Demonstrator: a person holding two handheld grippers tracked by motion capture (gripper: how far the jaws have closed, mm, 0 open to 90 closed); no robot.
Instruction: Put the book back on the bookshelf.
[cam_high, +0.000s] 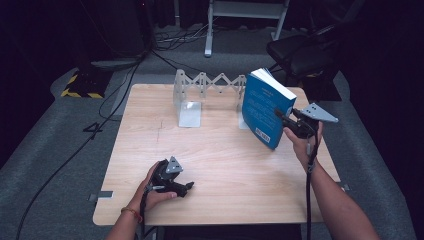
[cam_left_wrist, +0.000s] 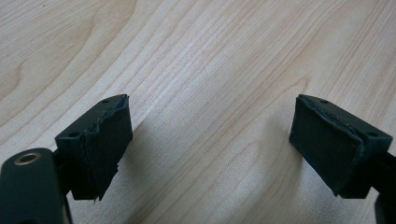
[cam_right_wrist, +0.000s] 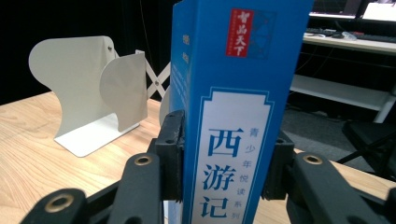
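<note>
The tabletop (cam_high: 210, 165) is sitting there as a pale wood-grain slab, squarish with rounded corners, on grey carpet with black cables running around it. At the back edge a white metal rack (cam_high: 200, 95) is stretching out accordion-style, with flat rounded plates standing up from it. The book (cam_high: 266, 107) is hanging tilted in the air over the right rear of the tabletop, just in front of the rack's right end: glossy blue cover, white page block, spine reading 西游记 with 青少年悦读系列 beside it and a red badge up top. The right tool (cam_high: 284, 118) is pinching the book across its spine, black pads pressing both covers. The left tool (cam_high: 186, 186) is resting low near the front edge, jaws spread wide over bare wood, foam pads looking ragged.
</note>
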